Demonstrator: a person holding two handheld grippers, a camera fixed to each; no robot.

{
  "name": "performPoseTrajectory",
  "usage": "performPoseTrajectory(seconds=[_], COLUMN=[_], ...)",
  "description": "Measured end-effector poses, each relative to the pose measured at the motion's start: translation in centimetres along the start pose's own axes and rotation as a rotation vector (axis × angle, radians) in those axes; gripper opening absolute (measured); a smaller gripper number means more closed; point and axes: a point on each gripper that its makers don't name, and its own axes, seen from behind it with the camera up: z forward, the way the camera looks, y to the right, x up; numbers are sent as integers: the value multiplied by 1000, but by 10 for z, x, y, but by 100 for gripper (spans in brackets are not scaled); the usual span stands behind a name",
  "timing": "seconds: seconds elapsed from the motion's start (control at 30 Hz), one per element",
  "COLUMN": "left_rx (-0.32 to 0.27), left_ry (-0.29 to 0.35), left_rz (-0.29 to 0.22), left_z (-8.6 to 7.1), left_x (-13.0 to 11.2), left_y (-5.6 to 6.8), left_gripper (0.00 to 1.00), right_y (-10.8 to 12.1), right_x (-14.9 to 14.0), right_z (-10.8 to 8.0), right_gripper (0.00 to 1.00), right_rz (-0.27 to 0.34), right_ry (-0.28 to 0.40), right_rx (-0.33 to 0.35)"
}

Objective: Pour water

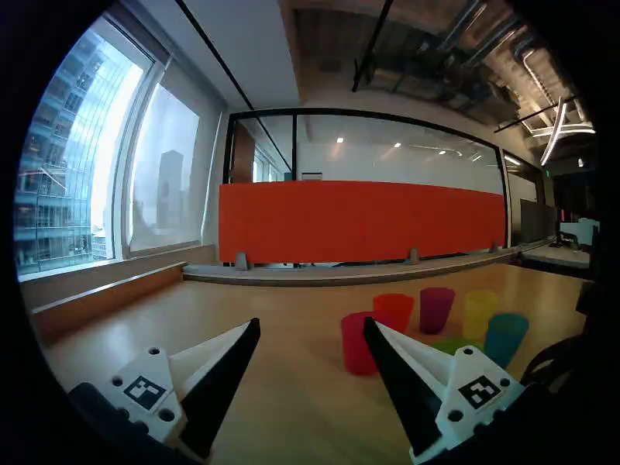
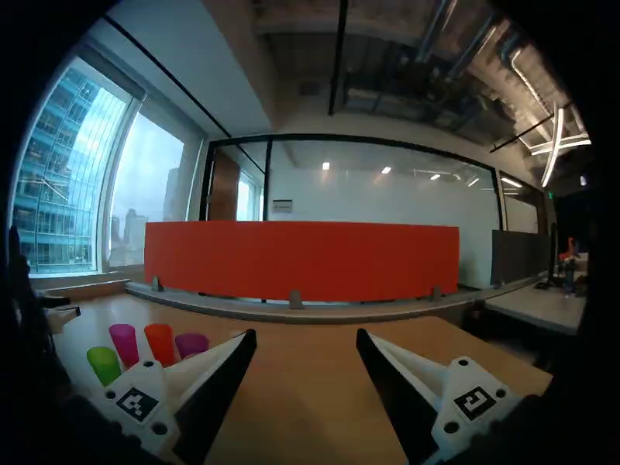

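Note:
Several coloured plastic cups stand upright in a cluster on the wooden table [image 1: 294, 387]. In the left gripper view a pink-red cup [image 1: 356, 342] is nearest, partly behind the right finger, with an orange-red cup [image 1: 395, 307], a magenta cup [image 1: 436, 308], a yellow cup [image 1: 480, 311], a teal cup [image 1: 507, 336] and a low green cup [image 1: 453, 345] around it. My left gripper [image 1: 310, 329] is open, empty, just left of the cluster. In the right gripper view a green cup [image 2: 103, 364], a magenta cup [image 2: 124, 343], an orange-red cup [image 2: 160, 342] and a purple cup [image 2: 191, 343] stand far left. My right gripper [image 2: 305, 337] is open and empty.
An orange divider panel [image 1: 356, 221] runs along the table's far edge, also seen as the orange divider panel [image 2: 302, 260]. Tall windows [image 1: 77, 186] line the left side. Another desk [image 2: 542, 306] stands past the table's right edge.

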Motion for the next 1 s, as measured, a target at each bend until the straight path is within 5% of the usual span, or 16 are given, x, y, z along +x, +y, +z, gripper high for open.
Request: performPoseTrajectory(seconds=[0.6,1.0], left_rx=[0,0], left_ry=[0,0], left_rz=[0,0], left_z=[0,-1], left_x=[-1,0], left_y=[1,1], left_gripper=[99,99], right_y=[-3,13], right_x=[-26,-43], right_z=[23,20], right_gripper=[100,100], right_rz=[29,-2], right_ry=[-3,0], right_rx=[-5,-39])
